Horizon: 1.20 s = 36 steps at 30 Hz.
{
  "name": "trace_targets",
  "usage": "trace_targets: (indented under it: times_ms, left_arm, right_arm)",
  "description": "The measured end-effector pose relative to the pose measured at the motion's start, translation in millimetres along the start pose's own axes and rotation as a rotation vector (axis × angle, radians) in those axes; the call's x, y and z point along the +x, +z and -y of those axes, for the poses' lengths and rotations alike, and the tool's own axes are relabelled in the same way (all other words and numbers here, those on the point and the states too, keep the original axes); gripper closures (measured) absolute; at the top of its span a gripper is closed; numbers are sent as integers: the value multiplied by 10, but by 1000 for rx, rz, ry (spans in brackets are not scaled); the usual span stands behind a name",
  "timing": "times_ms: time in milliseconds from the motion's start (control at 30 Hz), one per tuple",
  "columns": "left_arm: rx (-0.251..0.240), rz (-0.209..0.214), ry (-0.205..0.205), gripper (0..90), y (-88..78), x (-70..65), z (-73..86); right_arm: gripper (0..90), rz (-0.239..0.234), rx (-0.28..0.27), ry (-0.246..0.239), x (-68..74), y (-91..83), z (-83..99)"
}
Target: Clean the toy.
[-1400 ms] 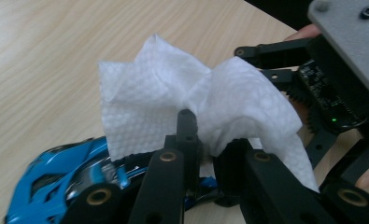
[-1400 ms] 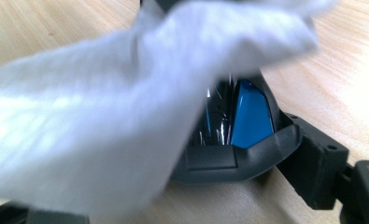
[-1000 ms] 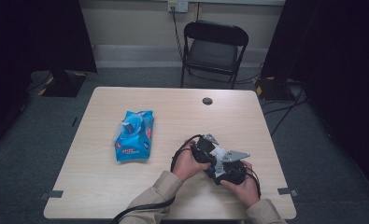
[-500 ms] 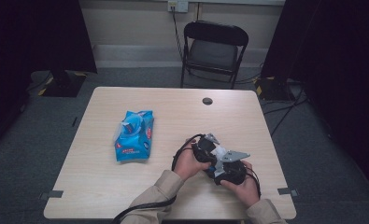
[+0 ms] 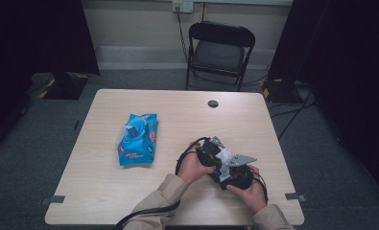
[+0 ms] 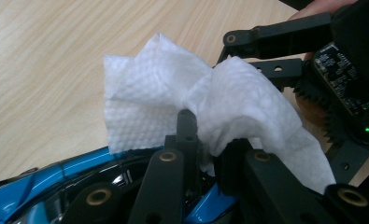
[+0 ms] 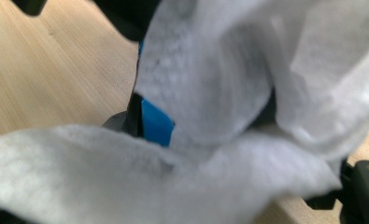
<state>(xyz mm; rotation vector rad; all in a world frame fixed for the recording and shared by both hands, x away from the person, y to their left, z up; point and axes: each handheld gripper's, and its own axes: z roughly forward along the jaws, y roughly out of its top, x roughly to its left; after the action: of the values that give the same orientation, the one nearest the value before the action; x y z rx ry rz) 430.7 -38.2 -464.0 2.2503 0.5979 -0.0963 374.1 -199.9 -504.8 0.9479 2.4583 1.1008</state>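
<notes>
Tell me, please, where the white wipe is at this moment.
In the left gripper view, the white wipe is pinched in the left gripper, right beside the right gripper, above the table.

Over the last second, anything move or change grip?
No visible change. Both hands stay close together at the table's near right, the left gripper still shut on the white wipe, the right gripper beside it. The blue wipes pack lies in the same spot at left.
</notes>
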Motion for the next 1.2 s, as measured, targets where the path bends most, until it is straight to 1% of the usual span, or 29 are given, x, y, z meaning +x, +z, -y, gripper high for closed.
trace_targets:
  times_ms: [367,500,733,833,900,1000,1200]
  left_arm:
    - [1,-5,-23,819,-19,26,5]
    - [7,-7,-16,820,-34,33,1]
    - [5,-7,-24,819,-46,28,1]
    - [8,-20,4,819,-63,-12,-19]
    - [18,-22,3,818,-68,-2,-27]
    - [3,-15,-20,818,-68,27,-15]
    - [2,-11,-20,818,-98,16,-28]
  right_arm:
    - [245,0,0,-1,0,0,0]
    - [245,0,0,0,0,0,0]
    - [244,0,0,0,0,0,0]
    - [245,0,0,-1,0,0,0]
    - [244,0,0,-2,-1,1,0]
    - [245,0,0,-2,-1,0,0]
    - [245,-1,0,-2,-2,1,0]
